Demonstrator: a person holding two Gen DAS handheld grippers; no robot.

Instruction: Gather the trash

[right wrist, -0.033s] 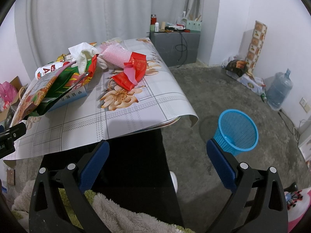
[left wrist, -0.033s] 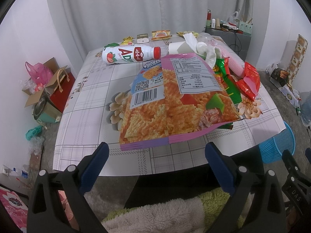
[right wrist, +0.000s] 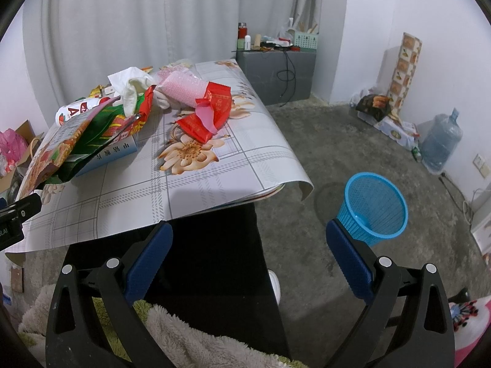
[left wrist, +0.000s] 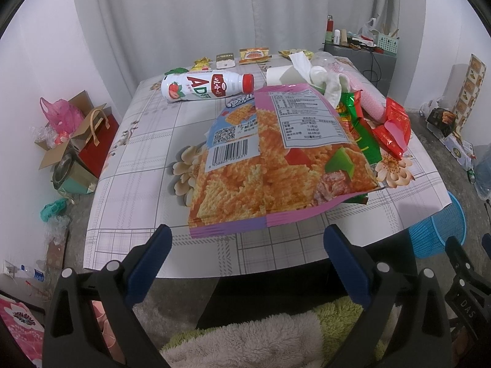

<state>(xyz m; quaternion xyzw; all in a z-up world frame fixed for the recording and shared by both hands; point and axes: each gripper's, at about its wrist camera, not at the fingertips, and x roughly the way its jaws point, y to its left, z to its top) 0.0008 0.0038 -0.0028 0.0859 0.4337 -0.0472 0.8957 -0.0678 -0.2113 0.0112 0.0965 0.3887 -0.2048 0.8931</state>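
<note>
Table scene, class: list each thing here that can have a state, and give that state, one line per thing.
Left gripper: jaws open, empty.
Right gripper: jaws open, empty.
Large snack bag: lying back side up, propped on other litter.
Milk bottle: on its side, red cap on.
Blue basket: upright on the floor, looks empty.
Red wrapper: torn open, crumpled.
Tissue: crumpled.
</note>
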